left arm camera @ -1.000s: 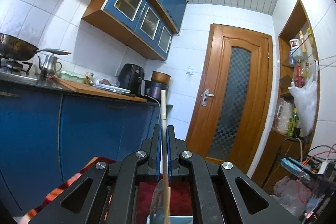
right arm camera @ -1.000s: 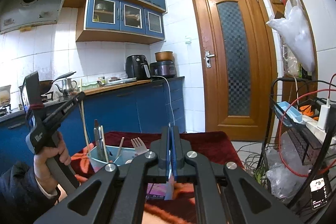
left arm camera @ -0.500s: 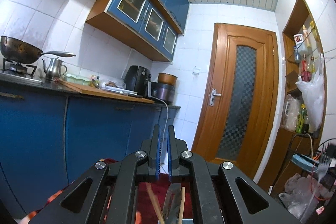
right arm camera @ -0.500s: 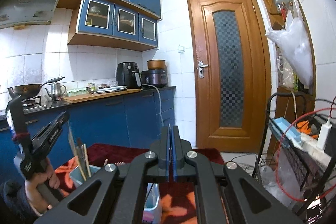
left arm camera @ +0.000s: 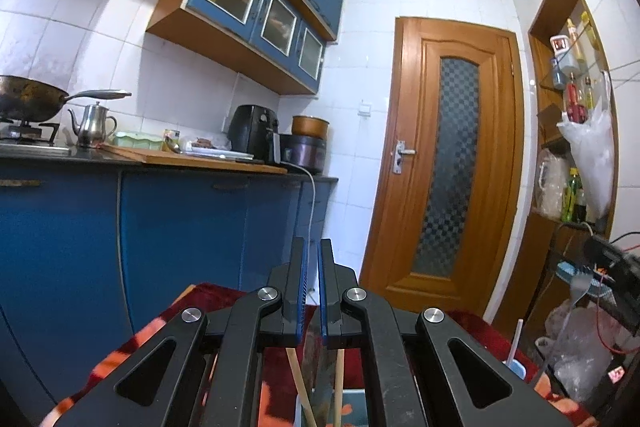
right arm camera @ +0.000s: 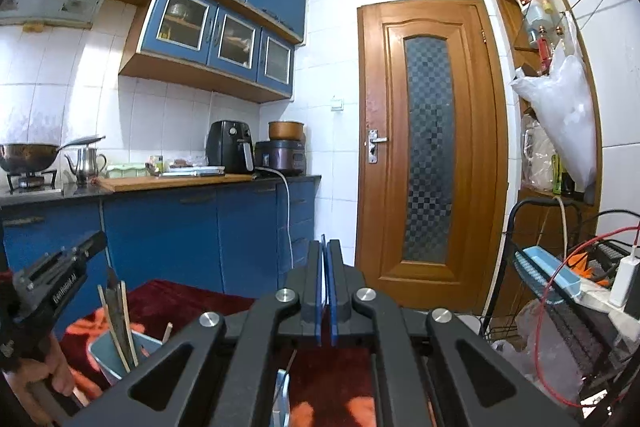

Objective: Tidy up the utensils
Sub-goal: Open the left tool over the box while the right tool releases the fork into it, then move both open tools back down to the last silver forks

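Observation:
My left gripper is level over a pale blue container on the red cloth. Its pads stand close together with nothing between them. A knife and wooden chopsticks stand upright in the container, just below the fingers. The right wrist view shows the same left gripper above the knife. My right gripper is shut. In the left wrist view the right gripper has a thin grey metal utensil hanging from its tip. I cannot make out the kind of utensil.
A second blue container with a white stick stands to the right. A person's hand grips the left tool. Blue counter cabinets run along the left, a wooden door is ahead, and a wire rack with cables is on the right.
A chopstick that stood between my left pads a second ago now rests in the container below. My right gripper has moved sideways to the right, away from that container.

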Demonstrator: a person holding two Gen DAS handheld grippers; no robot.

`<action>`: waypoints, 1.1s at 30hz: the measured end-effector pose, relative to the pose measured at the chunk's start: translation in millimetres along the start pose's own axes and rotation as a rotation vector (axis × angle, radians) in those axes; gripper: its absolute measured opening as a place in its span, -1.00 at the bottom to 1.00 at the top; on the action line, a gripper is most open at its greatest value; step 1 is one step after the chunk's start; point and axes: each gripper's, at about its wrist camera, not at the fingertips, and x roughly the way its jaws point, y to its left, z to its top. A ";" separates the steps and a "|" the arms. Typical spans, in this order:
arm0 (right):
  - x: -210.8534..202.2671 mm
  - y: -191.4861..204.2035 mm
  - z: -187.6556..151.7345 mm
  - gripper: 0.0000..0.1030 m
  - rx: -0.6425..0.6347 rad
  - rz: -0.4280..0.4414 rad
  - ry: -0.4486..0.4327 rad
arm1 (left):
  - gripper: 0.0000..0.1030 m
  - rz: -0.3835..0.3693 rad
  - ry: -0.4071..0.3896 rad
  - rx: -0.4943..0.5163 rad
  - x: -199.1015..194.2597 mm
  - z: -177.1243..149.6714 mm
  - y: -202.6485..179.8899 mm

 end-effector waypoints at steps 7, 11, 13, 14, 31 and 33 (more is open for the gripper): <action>7.8 8.4 -18.8 -0.81 0.006 0.101 0.095 | -0.73 -0.024 0.073 0.005 -5.5 2.1 -1.6; -0.8 10.0 -20.4 -0.29 0.015 0.122 0.102 | -0.72 -0.041 0.118 0.001 -13.0 2.9 -1.5; -6.8 10.2 -18.4 -0.26 0.017 0.129 0.098 | -0.57 -0.043 0.141 0.004 -16.7 2.9 -1.8; -10.3 10.8 -17.2 -0.26 0.016 0.130 0.095 | -0.51 -0.043 0.154 0.004 -19.5 2.9 -1.6; -66.7 15.8 -26.0 -0.06 0.057 0.172 0.202 | -0.02 -0.012 0.372 0.065 -74.7 -9.6 -2.3; -71.3 16.4 -29.6 -0.02 0.064 0.174 0.218 | -0.02 -0.012 0.405 0.058 -80.1 -15.8 -2.5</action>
